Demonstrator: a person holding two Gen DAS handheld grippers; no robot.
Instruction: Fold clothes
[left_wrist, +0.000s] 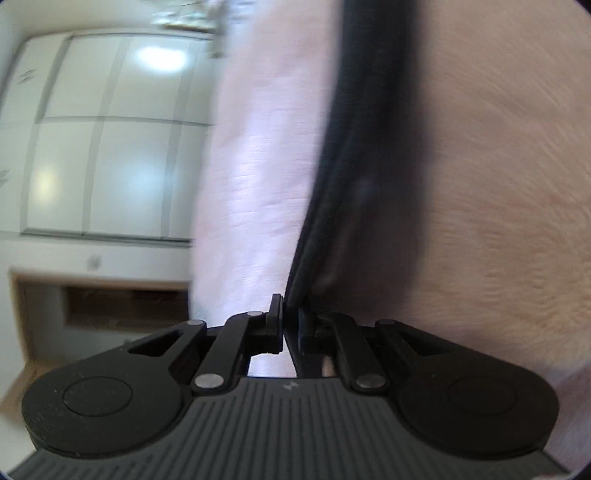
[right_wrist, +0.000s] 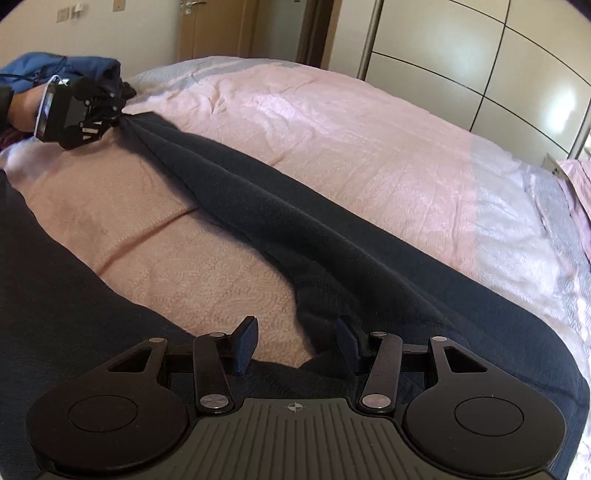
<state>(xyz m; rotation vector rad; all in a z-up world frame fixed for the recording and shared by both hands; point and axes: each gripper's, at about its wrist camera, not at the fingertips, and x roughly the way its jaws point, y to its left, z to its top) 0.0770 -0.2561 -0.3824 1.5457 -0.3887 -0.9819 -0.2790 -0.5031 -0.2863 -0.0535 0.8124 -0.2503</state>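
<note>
The right wrist view takes in the whole scene. A dark navy garment (right_wrist: 295, 229) lies stretched across a bed with a pink bedspread (right_wrist: 351, 140), and a peach-coloured blanket (right_wrist: 177, 258) lies under and beside the garment. Far ahead and to the left of the right gripper (right_wrist: 297, 341), the left gripper (right_wrist: 118, 110) is seen from outside, held in a person's hand (right_wrist: 22, 107) and gripping the far corner of the garment, which runs from there as a taut ridge towards the near gripper. Beyond the left gripper lies a blue bundle of clothing (right_wrist: 62, 68). A wooden door (right_wrist: 218, 29) and white wardrobe doors (right_wrist: 480, 62) stand behind the bed.

The left wrist view shows none of that layout. It is blurred and tilted, with the left gripper (left_wrist: 290, 325) in close-up and the dark garment (left_wrist: 354, 155) rising straight ahead from its tips as a narrow fold. To the right of the fold is the peach blanket (left_wrist: 498, 184), to the left the pink bedspread (left_wrist: 255, 166), and further left the white wardrobe (left_wrist: 110, 129).

The left gripper's jaws are pressed together, pinching the edge of the garment. The right gripper's jaws stand about half spread just above the garment's near part, with the cloth edge and the blanket showing between the pads; whether the pads touch the cloth cannot be told.
</note>
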